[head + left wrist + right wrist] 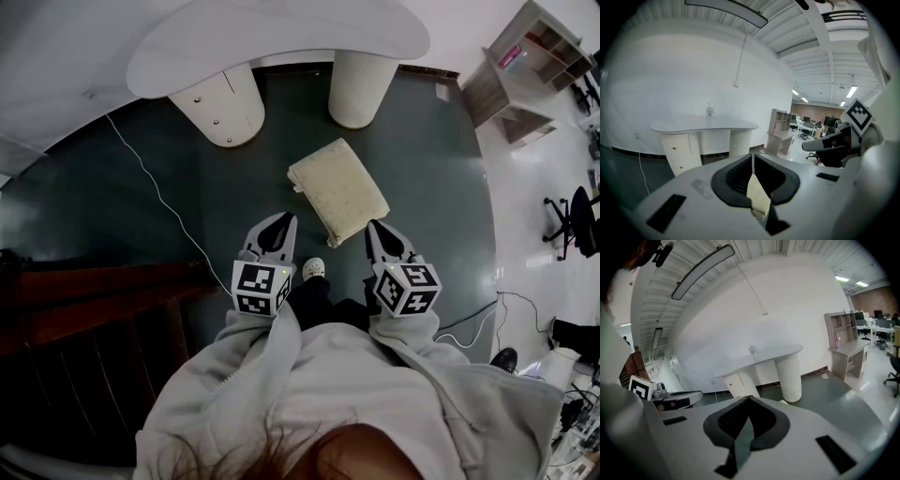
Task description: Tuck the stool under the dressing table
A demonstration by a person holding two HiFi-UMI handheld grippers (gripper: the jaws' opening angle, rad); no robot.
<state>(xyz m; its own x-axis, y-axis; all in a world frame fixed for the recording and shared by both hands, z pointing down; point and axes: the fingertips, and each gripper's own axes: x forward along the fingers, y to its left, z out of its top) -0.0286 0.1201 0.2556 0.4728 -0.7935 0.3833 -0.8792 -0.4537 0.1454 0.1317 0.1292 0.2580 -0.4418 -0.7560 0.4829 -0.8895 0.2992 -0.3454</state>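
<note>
Head view: stool (337,190) sits crooked on the floor (122,216) near the dressing table (281,42), not under it yet. L gripper (279,225) & R gripper (377,232) both shut tight, holding nothing. Best to push its near edge w/ both tips, evenly.

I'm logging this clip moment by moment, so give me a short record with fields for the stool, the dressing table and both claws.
stool: cream cushion, standing on the dark floor in front of the table, not yet tucked under
dressing table: white curved top by the wall, on a cabinet leg and a ribbed column, with a gap between them
left claw: shut, empty, short of the stool
right claw: shut, empty, close by the stool's near corner; contact unclear
task state: tuck not done
</note>
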